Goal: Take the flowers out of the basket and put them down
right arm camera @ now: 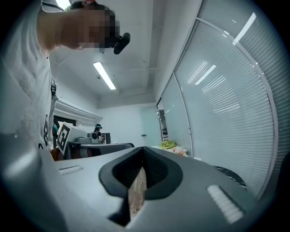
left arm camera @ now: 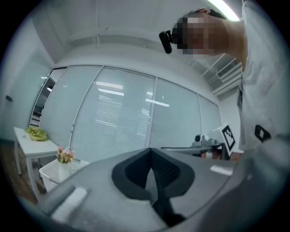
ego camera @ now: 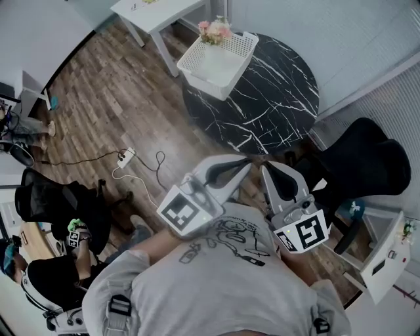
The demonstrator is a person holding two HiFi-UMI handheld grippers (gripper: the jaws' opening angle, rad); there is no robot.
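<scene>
The white lattice basket (ego camera: 226, 65) stands on the far left part of the round black marble table (ego camera: 275, 98). Pink flowers (ego camera: 215, 29) in a white vase stand upright in its far corner; the left gripper view shows the flowers (left arm camera: 65, 155) and basket (left arm camera: 52, 171) at lower left. Both grippers are held close to my chest at the table's near edge, well short of the basket. My left gripper (ego camera: 247, 161) (left arm camera: 151, 149) is shut with nothing in it. My right gripper (ego camera: 265, 167) (right arm camera: 143, 148) is shut and empty too, with the flowers (right arm camera: 182, 151) small and far off.
A white side table (ego camera: 157, 13) stands behind the basket. A black office chair (ego camera: 367, 157) sits right of the marble table and a white cabinet (ego camera: 387, 259) at lower right. A power strip with cable (ego camera: 125, 157) lies on the wood floor. Another chair (ego camera: 52, 197) and a seated person (ego camera: 39, 279) are at left.
</scene>
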